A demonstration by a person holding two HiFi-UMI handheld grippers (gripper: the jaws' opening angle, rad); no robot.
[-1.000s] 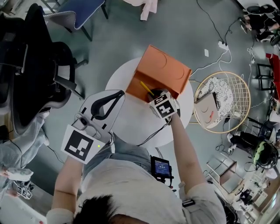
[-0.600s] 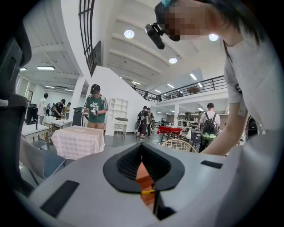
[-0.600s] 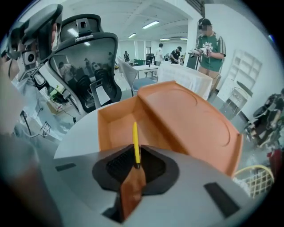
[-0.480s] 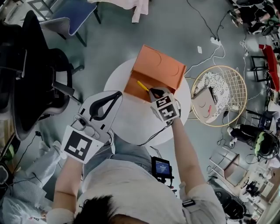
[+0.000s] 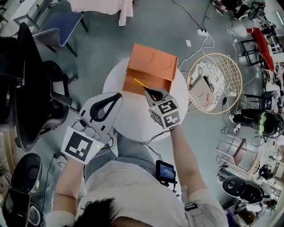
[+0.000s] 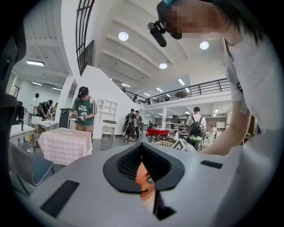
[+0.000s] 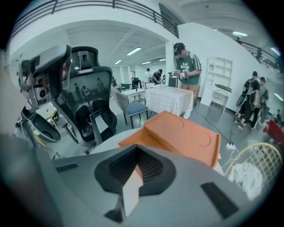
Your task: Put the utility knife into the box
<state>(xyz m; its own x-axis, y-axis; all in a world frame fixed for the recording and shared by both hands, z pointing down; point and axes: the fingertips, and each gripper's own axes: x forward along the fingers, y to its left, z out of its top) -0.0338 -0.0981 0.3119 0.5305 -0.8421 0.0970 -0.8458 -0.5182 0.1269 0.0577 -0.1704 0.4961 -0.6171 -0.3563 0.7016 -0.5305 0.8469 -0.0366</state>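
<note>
A round white bench [image 5: 133, 119] stands on a grey-green floor [image 5: 97, 48] in a large, bright hall. The orange box [image 5: 153, 62] sits on the far part of the bench. Left of the box, off the bench, is a black chair [image 5: 31, 93]. Beyond the box to the left are a blue chair [image 5: 62, 24] and a cloth-covered table [image 5: 104, 5]. A cable [image 5: 188, 15] runs over the floor beyond the box to the right. In the right gripper view a person [image 7: 185, 66] in a green shirt stands beyond the box, by the cloth-covered table.

Right of the box, on the floor just beside the bench, is a round wire basket [image 5: 230, 75]. In it lie a speckled cloth [image 5: 208, 71] and a pale cushion [image 5: 203, 94].

The box's top panel bears two curved marks. Its near side is open, with a flap lying out on the bench. Its inside is in shadow. The yellow knife [image 5: 140, 83] is slantwise at that open side, above the flap; whether it touches the box I cannot tell. The right hand-held gripper [image 5: 150, 91], just in front of the box, has its jaws pressed together, pinching the knife's dark near end. The left hand-held gripper [image 5: 117, 96] is nearer than the box and to its left, over the bench's edge. Its jaws are pressed together with nothing between them.
</note>
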